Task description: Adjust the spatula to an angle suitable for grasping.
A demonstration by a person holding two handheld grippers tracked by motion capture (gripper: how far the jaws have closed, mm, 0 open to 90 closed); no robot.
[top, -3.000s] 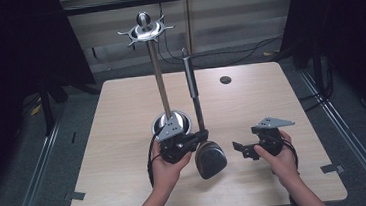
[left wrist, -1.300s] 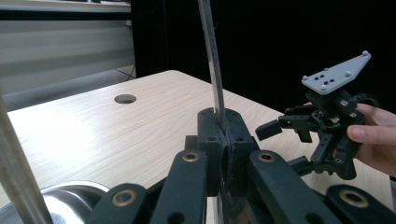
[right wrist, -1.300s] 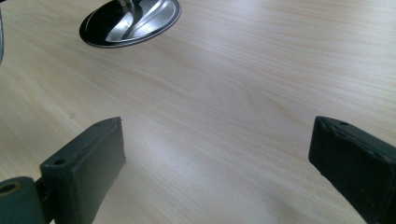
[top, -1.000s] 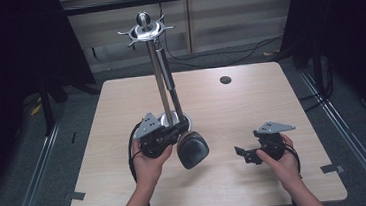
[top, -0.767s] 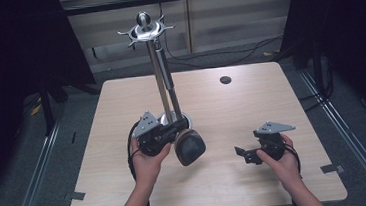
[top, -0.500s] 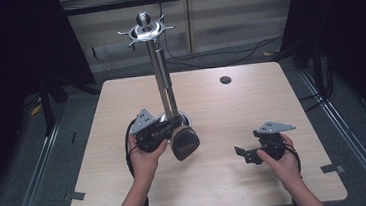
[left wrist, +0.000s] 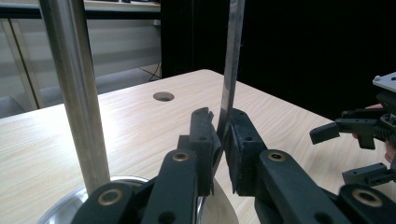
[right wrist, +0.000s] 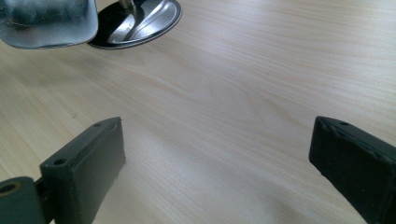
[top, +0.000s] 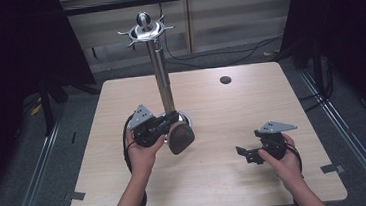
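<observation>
High view: wooden table (top: 218, 180) w/ a tall steel stand (top: 160, 75) rising from a round base near its centre; a star-shaped hanger ring and ball cap sit at the stand's top. Left gripper (top: 168, 123), held in the person's left hand (top: 143, 154), sits just beside the pole's foot and carries a spatula-type utensil (top: 180, 137); the broad dark blade hangs below and in front of the jaws, over the base's near edge. Left gripper view: both black pads are pinched on the utensil's thin flat metal handle (left wrist: 232, 60), which runs straight up betw. them, roughly parallel to the pole (left wrist: 77, 88) at left; the jaws have just been easing apart slightly, handle still betw. them. A small round hole (top: 225, 79) lies in the tabletop toward the far right. Right gripper (top: 245, 153), in the right hand (top: 284, 162), rests low near the table's right front, well apart from the stand; its jaws stand wide, nothing betw. them, as the right gripper view confirms w/ bare wood betw. the pads (right wrist: 86, 163).
</observation>
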